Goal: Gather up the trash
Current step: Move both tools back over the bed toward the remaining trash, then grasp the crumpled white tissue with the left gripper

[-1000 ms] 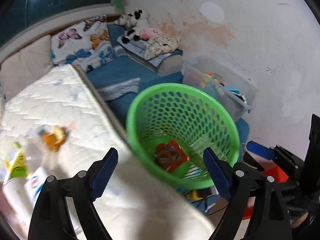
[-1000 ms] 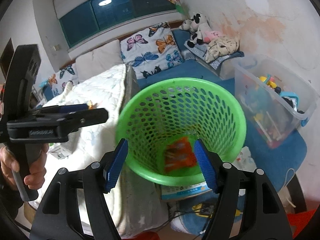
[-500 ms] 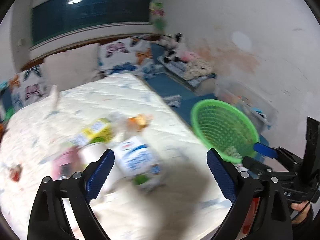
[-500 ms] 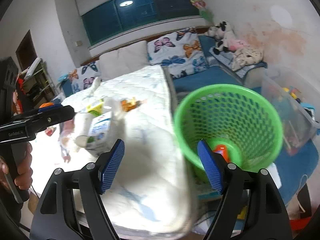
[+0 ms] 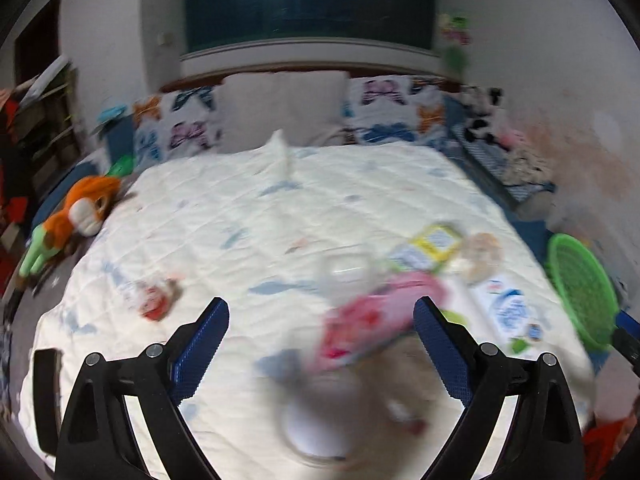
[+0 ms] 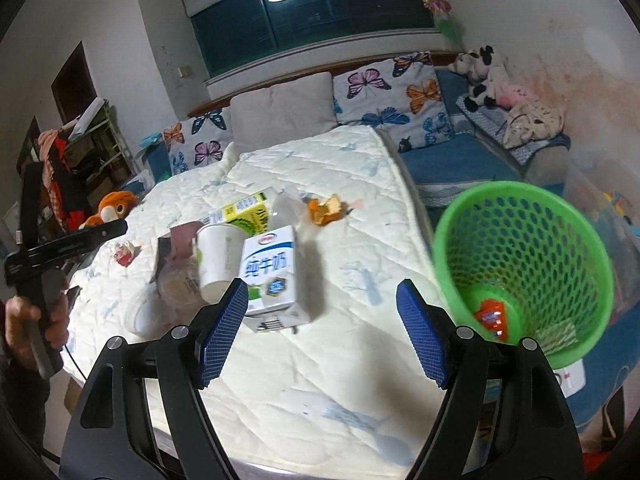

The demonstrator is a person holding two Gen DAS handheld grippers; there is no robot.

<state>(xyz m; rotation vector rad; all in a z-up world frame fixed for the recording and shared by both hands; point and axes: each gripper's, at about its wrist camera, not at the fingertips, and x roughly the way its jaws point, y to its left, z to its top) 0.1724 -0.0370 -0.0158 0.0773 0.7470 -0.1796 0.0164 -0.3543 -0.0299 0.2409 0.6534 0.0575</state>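
Well, the left gripper (image 5: 321,330) hung wide and empty over the mattress (image 5: 280,216), its jaws having just been opening with nothing gripped, a blurred pink wrapper (image 5: 372,320) and a white cup (image 5: 316,424) lying under the gap; the right gripper (image 6: 320,320) stood spread and empty too, jaws likewise just widened, nothing between them; just beyond its left pad lay the milk carton (image 6: 272,276), touching a paper cup (image 6: 218,256), with a yellow carton (image 6: 246,214) and orange scrap (image 6: 324,210) behind; the green basket (image 6: 532,208) sat beside the mattress, an orange packet (image 6: 492,316) inside.
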